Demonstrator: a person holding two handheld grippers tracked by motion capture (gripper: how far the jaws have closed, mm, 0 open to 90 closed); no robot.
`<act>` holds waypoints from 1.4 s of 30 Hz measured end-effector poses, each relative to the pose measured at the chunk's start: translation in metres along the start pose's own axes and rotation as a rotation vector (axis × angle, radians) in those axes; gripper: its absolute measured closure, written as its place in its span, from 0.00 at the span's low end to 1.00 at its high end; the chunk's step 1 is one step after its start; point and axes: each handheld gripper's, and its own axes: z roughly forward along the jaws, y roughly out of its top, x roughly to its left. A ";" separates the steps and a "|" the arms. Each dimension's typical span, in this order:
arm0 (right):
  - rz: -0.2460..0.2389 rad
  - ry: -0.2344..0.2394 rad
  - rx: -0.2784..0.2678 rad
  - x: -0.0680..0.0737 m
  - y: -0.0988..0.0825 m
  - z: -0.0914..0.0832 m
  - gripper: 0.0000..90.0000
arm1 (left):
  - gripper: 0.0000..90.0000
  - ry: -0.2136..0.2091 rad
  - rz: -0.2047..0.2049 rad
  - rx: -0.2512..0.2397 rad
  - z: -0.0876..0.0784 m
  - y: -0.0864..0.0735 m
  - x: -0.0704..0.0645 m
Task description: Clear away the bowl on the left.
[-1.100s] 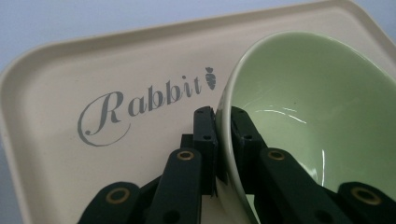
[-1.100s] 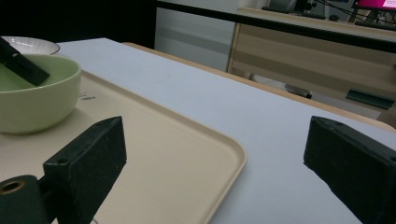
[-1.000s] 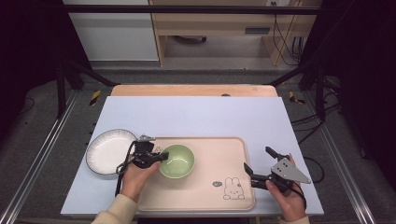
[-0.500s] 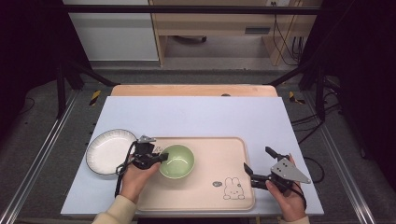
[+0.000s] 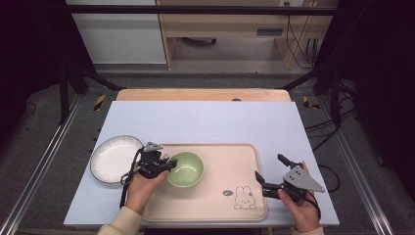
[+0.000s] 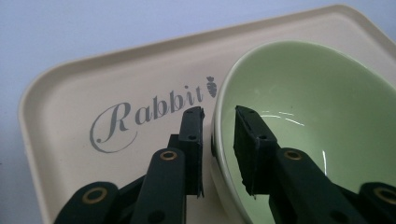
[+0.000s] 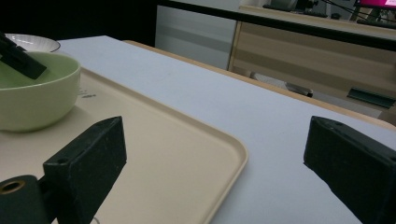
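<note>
A pale green bowl stands upright on the left half of a cream tray printed with "Rabbit" and a bunny. My left gripper straddles the bowl's left rim, one jaw outside and one inside. Its jaws have just been opening, and a thin gap shows on each side of the rim. At the tray's right end, my right gripper is held wide open and empty, one jaw over the tray and one over the mat.
A white plate lies on the blue-grey mat just left of the tray. A wooden table edge runs along the back, with dark frame rails at both sides.
</note>
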 end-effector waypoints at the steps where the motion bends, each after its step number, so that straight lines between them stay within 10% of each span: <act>1: -0.001 0.001 -0.001 0.000 0.000 0.000 0.06 | 0.79 0.001 0.001 -0.004 0.000 0.000 0.000; 27: -0.005 -0.002 0.003 0.000 0.000 0.000 0.06 | 0.26 0.007 0.069 -0.171 -0.007 -0.004 -0.002; 42: -0.004 -0.002 0.002 0.001 0.000 -0.001 0.06 | 0.15 -0.025 0.195 -0.238 -0.012 -0.007 -0.012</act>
